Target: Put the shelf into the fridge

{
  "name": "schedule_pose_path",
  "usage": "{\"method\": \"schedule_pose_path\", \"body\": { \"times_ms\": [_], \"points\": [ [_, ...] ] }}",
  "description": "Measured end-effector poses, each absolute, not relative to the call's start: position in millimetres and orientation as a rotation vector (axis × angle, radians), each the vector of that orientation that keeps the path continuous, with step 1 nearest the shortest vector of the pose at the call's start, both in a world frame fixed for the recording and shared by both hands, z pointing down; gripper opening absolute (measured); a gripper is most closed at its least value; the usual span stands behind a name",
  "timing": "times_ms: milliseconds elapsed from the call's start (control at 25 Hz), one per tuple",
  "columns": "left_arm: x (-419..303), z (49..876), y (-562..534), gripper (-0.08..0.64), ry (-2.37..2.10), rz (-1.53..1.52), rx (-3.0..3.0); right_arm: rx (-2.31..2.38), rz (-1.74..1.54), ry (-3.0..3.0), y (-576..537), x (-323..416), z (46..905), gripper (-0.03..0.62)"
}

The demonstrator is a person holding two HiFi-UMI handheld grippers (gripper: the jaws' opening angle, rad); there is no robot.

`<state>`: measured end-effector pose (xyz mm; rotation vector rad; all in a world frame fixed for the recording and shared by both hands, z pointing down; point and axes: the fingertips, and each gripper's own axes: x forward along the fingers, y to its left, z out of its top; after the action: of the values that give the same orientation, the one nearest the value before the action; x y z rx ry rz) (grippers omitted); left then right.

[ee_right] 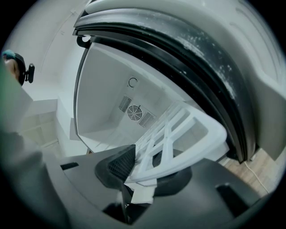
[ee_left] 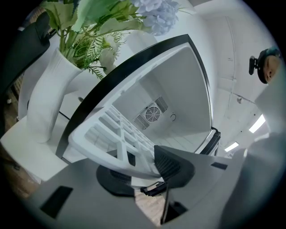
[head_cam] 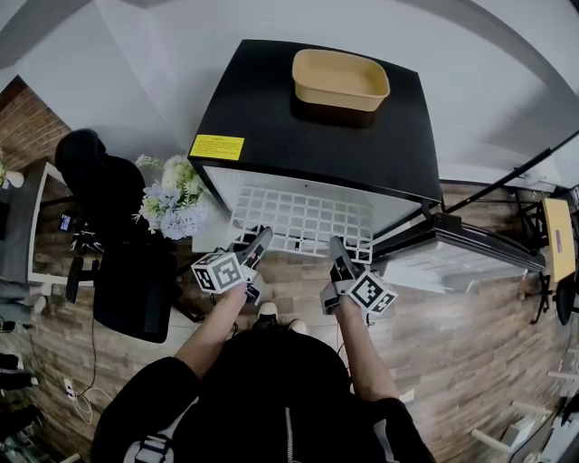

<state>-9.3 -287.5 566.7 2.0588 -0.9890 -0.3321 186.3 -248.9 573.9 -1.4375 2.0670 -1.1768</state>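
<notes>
head view: we've got the white shelf [head_cam: 303, 217] partly inside the open fridge [head_cam: 298, 108], with the left gripper [head_cam: 262, 237] and right gripper [head_cam: 336, 246] at its front edge | left gripper view: jaws clamped on the shelf rim, flower vase [ee_left: 44, 103] beside the fridge | right gripper view: jaws pinching the rim too, back fan [ee_right: 134, 112] past the shelf

Bright, even indoor light fills all three views, with only soft shadows on the wall [head_cam: 493, 99] behind the fridge [head_cam: 308, 108]. The head view bows hard at its edges. Both gripper views are round fisheye pictures with black corners. A ceiling light [ee_left: 258, 124] glares, and the flowers [ee_left: 154, 13] close to the lens are blurred.
</notes>
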Motion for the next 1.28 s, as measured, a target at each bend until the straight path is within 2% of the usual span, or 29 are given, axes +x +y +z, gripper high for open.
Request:
{"method": "schedule_pose_path", "body": {
  "times_ms": [1280],
  "points": [
    [-8,563,-254,0.158,-1.005,-0.319,2.084,-1.388,-1.184,2.123,-215,170,574,0.123]
  ]
}}
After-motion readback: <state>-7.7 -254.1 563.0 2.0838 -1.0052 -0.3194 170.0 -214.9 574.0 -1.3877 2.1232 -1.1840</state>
